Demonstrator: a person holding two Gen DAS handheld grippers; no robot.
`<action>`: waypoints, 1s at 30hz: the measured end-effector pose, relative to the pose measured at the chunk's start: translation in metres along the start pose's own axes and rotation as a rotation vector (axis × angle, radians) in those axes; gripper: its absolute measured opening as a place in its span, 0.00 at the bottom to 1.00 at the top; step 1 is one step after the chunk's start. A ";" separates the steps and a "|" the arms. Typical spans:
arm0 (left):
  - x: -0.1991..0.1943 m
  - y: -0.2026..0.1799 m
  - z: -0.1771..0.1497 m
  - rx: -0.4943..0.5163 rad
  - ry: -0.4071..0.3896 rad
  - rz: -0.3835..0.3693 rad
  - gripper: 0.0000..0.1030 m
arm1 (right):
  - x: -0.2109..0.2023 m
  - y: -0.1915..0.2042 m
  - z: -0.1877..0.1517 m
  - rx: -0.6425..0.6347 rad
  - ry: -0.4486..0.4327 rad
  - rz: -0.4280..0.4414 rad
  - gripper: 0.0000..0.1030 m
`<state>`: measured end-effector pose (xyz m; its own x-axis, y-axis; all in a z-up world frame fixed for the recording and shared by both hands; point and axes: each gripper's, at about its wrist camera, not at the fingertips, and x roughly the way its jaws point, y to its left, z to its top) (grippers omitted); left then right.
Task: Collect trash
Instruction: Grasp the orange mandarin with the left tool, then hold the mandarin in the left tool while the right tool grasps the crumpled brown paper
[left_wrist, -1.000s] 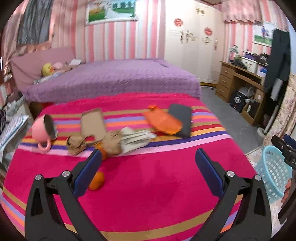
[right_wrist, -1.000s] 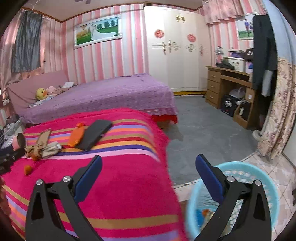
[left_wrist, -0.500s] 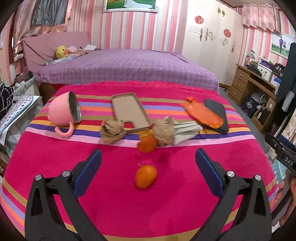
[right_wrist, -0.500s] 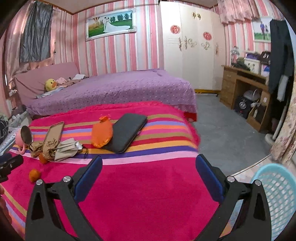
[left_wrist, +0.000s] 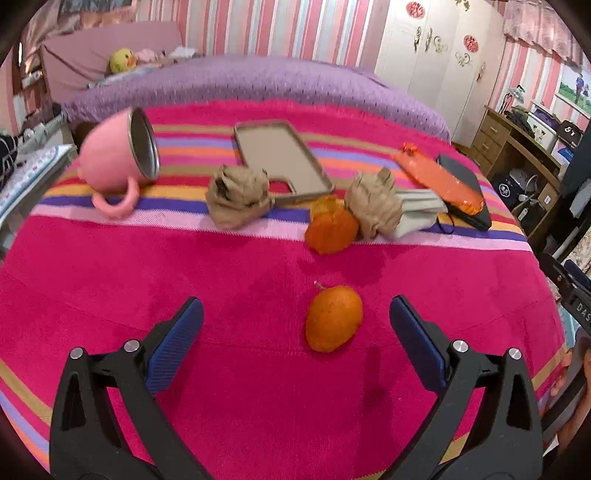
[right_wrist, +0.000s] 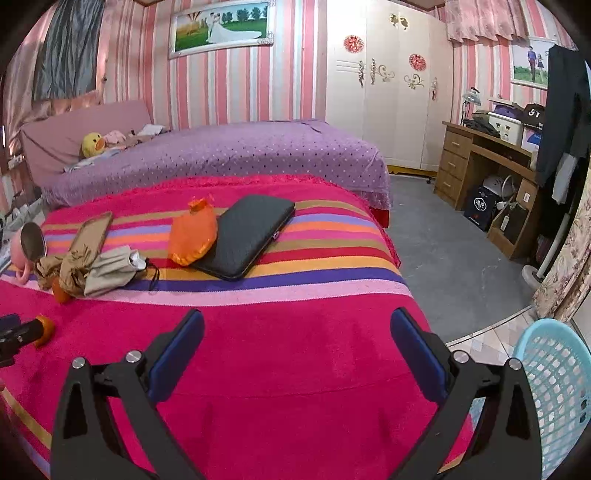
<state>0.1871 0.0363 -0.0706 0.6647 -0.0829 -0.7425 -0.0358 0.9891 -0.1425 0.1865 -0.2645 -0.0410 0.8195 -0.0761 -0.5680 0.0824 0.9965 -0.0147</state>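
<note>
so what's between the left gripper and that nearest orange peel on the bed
Nothing: in the left wrist view only bare pink blanket separates the open left gripper from the orange peel, which sits between its fingers.

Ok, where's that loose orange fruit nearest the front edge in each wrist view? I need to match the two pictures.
Left wrist: the orange fruit lies low and centre on the pink blanket, just ahead of the open left hand-held gripper.
Right wrist: the same fruit sits at the far left edge, partly hidden behind black hardware.
Shared landmark: the pink mug lying on its side, further back at the left.
</note>
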 end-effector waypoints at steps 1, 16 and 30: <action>0.003 0.000 0.000 -0.006 0.011 -0.004 0.94 | 0.001 0.000 0.000 -0.004 0.005 -0.002 0.95; -0.007 -0.027 -0.006 0.156 -0.002 -0.005 0.25 | 0.005 0.002 0.000 0.004 0.041 0.017 0.95; -0.024 0.048 0.030 0.023 -0.104 0.104 0.25 | 0.004 0.106 0.007 -0.103 0.055 0.197 0.95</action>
<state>0.1915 0.0896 -0.0398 0.7320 0.0323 -0.6806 -0.0925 0.9943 -0.0523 0.2029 -0.1591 -0.0389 0.7818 0.1192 -0.6120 -0.1368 0.9904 0.0181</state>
